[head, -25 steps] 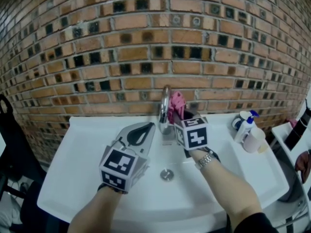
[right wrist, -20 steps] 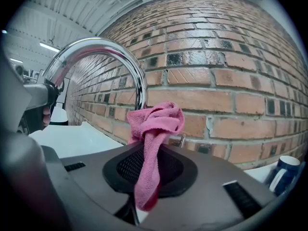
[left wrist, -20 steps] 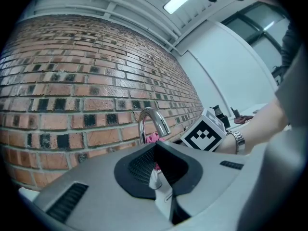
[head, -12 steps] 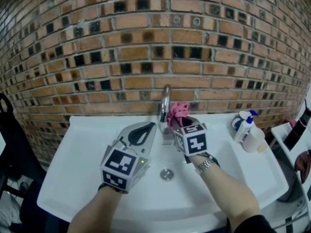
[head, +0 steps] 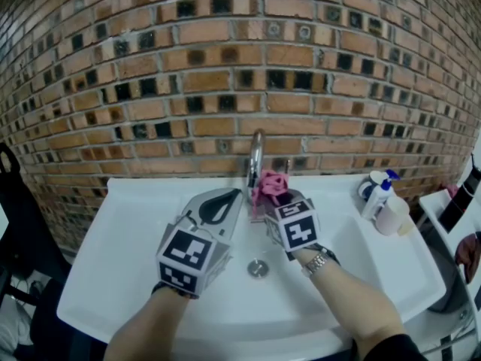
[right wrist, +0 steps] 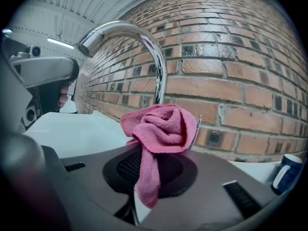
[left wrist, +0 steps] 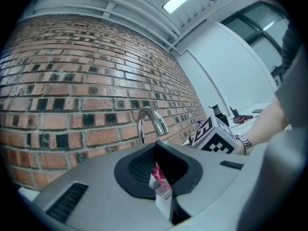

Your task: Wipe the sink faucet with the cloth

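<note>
The faucet (head: pixel 255 160) stands at the far edge of the white sink (head: pixel 128 232), against the brick wall (head: pixel 225 81). Its stem runs upright, and its spout arches over toward the near side, above the basin. The pink cloth (head: pixel 270 184) is bunched just right of the stem, low down near its foot. Whether the cloth touches the metal, I cannot tell.

The right hand-held gripper (head: pixel 276 200) is clenched on the cloth, with a wad bulging past its tips and a tail hanging down between the jaws. From this gripper the stem lies just ahead and slightly left, so the next wipe probably calls for a short push forward and leftward, then a stroke along the upright stem. The left hand-held gripper (head: pixel 224 201) is clenched on nothing and sits left of the faucet, a little farther from it than the right one.

A spray bottle (head: pixel 383 190) stands at the sink's far right corner. No label or writing is readable anywhere.
</note>
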The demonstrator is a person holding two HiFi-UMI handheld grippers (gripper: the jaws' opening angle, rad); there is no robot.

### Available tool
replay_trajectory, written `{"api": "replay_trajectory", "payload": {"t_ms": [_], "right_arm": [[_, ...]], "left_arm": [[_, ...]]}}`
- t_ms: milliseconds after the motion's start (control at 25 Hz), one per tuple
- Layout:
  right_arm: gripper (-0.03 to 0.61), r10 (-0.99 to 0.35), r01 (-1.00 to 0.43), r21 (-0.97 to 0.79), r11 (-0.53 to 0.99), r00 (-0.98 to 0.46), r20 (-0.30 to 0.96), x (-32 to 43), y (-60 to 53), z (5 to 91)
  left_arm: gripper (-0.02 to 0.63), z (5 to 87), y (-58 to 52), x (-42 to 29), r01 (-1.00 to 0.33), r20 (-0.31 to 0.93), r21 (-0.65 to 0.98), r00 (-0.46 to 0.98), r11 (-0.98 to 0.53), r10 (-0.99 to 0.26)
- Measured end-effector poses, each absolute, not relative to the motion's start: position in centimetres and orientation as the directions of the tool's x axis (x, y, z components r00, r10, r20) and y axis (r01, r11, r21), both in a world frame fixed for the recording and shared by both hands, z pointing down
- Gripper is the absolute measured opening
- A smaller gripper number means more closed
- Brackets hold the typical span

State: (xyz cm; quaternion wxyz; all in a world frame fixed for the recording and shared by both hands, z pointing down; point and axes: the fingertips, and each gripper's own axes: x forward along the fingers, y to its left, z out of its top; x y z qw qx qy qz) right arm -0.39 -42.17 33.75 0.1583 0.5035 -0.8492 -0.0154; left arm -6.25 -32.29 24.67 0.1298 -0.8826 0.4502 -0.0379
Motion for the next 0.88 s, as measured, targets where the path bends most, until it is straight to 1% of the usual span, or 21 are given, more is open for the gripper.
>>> {"api": "replay_trajectory", "payload": {"t_ms": [200, 520, 880], "right_arm": [[0.054, -0.836, -0.823, 0.210, 0.529, -0.461, 0.298, -0.8, -41.5, 35.0], [0.052, -0.791, -0.802, 0.182, 0.569, -0.473, 0.388, -1.4, -41.2, 38.3], [0.054, -0.778, -0.799, 0.178, 0.574, -0.464, 0.423, -0.1, -40.9, 39.1]], "left_arm": [[0.006, 24.7, -32.2, -6.1, -0.783, -0.049, -0.266, 0.593, -0.562, -0.803], [0.006, 24.9, -32.3, -6.2, -0.783, -0.045, -0.265, 0.592, -0.562, -0.804], [0.006, 25.2, -32.3, -6.0, -0.778, -0.036, -0.275, 0.596, -0.565, -0.802]]}}
